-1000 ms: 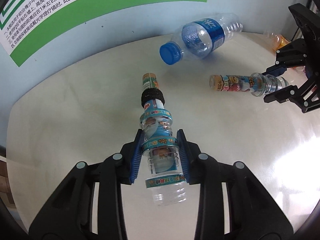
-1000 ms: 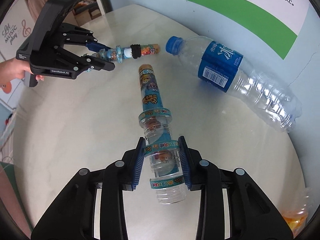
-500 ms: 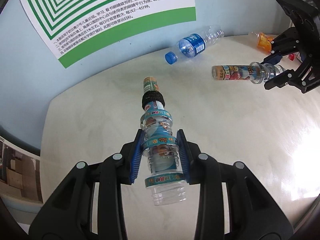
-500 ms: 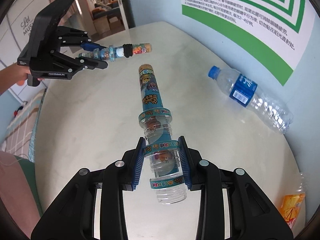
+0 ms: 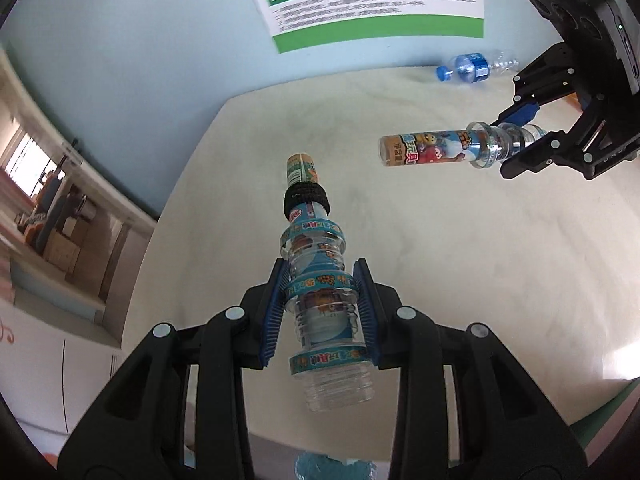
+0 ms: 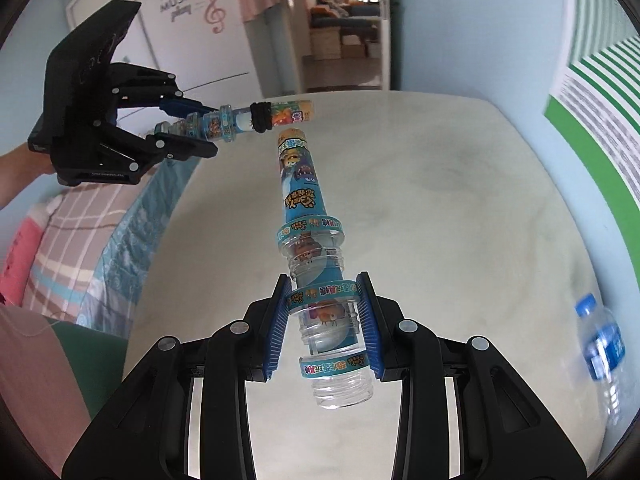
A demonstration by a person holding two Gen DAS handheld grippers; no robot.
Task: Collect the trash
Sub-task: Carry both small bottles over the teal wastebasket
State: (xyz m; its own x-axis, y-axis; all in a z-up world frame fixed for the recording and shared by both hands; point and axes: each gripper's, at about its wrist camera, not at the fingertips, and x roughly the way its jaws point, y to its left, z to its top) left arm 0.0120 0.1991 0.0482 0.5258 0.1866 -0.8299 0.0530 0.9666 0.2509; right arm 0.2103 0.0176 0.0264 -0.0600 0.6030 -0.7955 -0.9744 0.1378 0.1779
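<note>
The pale, marbled, round-edged tabletop [image 5: 460, 260] fills most of both wrist views, set against a light blue wall [image 5: 160, 60] that carries a white poster with green stripes and small printed text [image 5: 376, 4]. Beyond the tabletop's far edge in the right wrist view stands a white door with a "Let MUSIC play" decal and a pink treble clef [image 6: 188, 4], and beside it an open doorway shows another room. Below the tabletop's left edge lies checked and blue patterned bedding [image 6: 92, 240].

The left gripper [image 5: 320, 312], black with blue ribbed pads, has its jaws closed narrowly on the ribbed body of a slim clear plastic bottle with blue cartoon bands and a black ring round its neck [image 5: 316, 276]; it is lifted clear of the tabletop, cap pointing away. A person's hand [image 6: 16, 176] holds this gripper.

The right gripper [image 6: 324, 324] likewise has its jaws clamped on a second slim clear plastic bottle with a blue cartoon sleeve [image 6: 316, 276], also held in the air above the tabletop.

A larger clear water bottle with a blue label and blue cap [image 5: 472, 68] lies on its side on the tabletop near the wall, well apart from both grippers.
</note>
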